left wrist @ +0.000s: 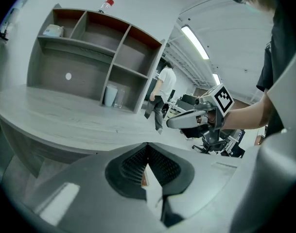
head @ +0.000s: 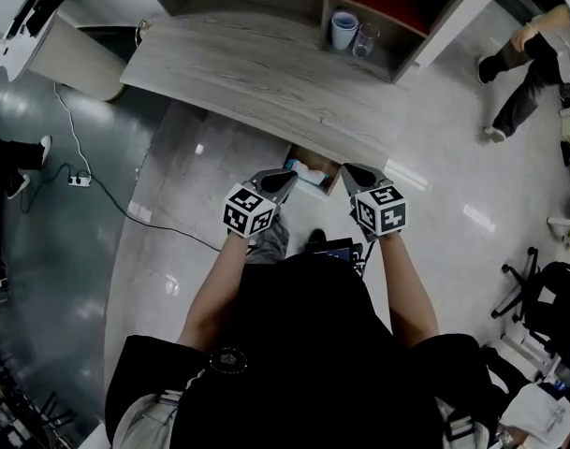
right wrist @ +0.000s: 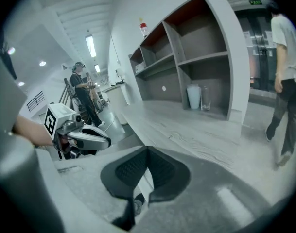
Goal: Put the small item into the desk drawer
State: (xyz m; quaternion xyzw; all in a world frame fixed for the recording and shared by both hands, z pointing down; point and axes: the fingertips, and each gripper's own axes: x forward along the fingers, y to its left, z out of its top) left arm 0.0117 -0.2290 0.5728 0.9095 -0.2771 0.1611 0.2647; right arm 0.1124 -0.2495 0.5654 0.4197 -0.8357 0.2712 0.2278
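just ahead of the left gripper and right gripper, both pressed together empty, the desk drawer stands open, likely awaiting a closing push.

left gripper and right gripper side by side | drawer open between them, under desk edge

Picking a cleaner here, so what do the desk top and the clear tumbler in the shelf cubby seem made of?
Desk top: probably wood or wood-look laminate, matte pale grey, with visible grain streaks. Tumbler: clear glass or plastic, see-through with bright glints; which one, I cannot tell.
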